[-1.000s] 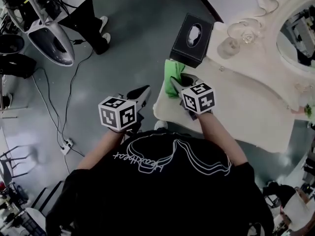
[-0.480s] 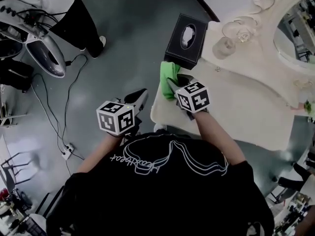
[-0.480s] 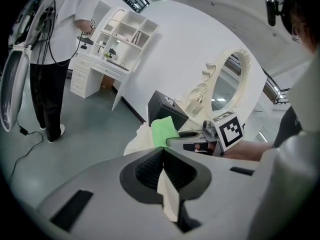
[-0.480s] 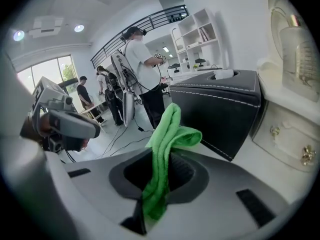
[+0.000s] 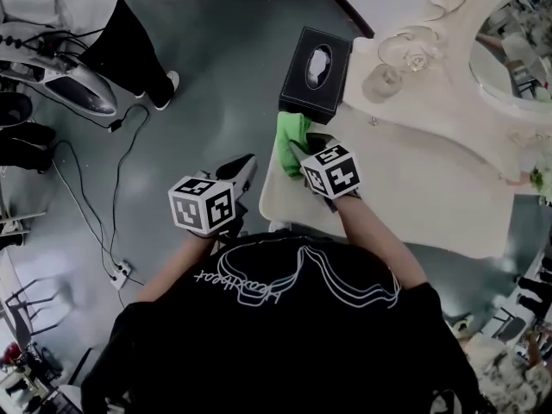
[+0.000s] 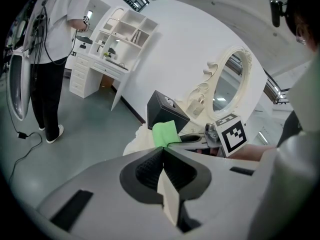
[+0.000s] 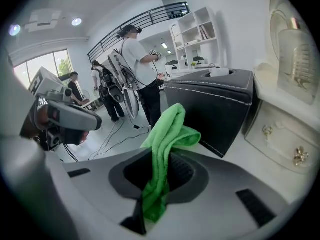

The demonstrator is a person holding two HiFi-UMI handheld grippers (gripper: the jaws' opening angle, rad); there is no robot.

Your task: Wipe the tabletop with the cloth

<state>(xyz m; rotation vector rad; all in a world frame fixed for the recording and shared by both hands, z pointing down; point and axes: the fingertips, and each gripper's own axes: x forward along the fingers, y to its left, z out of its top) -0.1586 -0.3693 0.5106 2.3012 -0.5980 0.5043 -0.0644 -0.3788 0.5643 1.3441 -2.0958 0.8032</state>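
Observation:
A green cloth is pinched between the jaws of my right gripper, bunched at the left end of the cream tabletop, just in front of the black tissue box. My left gripper hangs over the grey floor left of the table edge, jaws pressed together with nothing between them.
A glass jar and an ornate oval mirror stand at the table's back. People stand on the floor to the left, beside equipment and cables. A white shelf unit lines the far wall.
The right gripper with the cloth has slid slightly left and toward the tissue box along the table's left end. The left gripper has stayed about where it was.

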